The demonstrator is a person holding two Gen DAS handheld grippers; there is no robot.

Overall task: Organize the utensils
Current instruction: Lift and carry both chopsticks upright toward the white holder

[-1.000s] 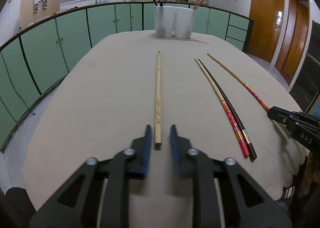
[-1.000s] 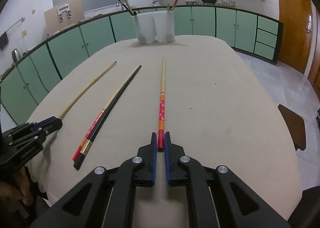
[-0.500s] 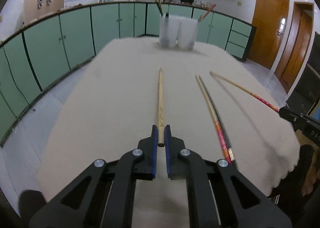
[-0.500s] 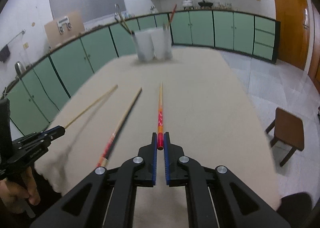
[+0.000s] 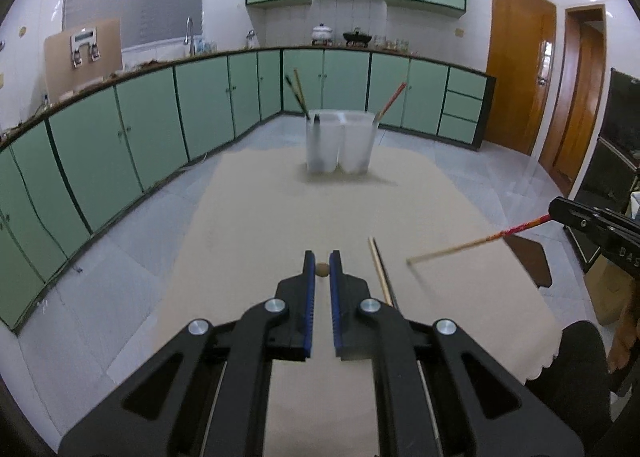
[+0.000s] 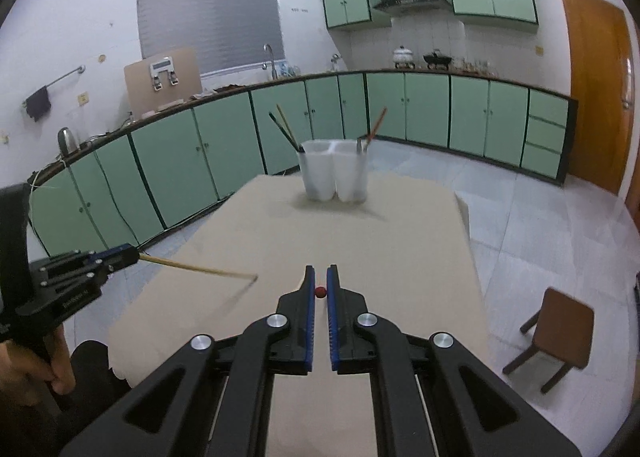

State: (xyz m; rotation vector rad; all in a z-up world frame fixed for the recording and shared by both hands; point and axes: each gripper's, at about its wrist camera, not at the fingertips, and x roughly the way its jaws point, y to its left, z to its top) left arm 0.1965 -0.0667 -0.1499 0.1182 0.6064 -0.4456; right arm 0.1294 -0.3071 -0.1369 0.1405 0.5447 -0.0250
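Note:
My left gripper (image 5: 322,269) is shut on a plain wooden chopstick (image 5: 322,269), seen end-on and held above the table. My right gripper (image 6: 320,291) is shut on a red-patterned chopstick (image 6: 320,291), also seen end-on and lifted. From the left wrist view the right gripper (image 5: 560,213) holds that chopstick (image 5: 460,247) pointing left. From the right wrist view the left gripper (image 6: 128,255) holds the wooden one (image 6: 200,269). A white two-cup holder (image 5: 340,141) with chopsticks stands at the table's far end. A red and a black chopstick (image 5: 380,273) lie on the table.
The beige table (image 5: 260,217) sits in a kitchen with green cabinets (image 5: 100,129) on the left and behind. A small brown stool (image 6: 556,333) stands on the floor to the right. Wooden doors (image 5: 520,69) are at the far right.
The left gripper closed on the wooden chopstick. Both grippers then lifted their chopsticks off the table and tilted up, so each chopstick now points straight ahead.

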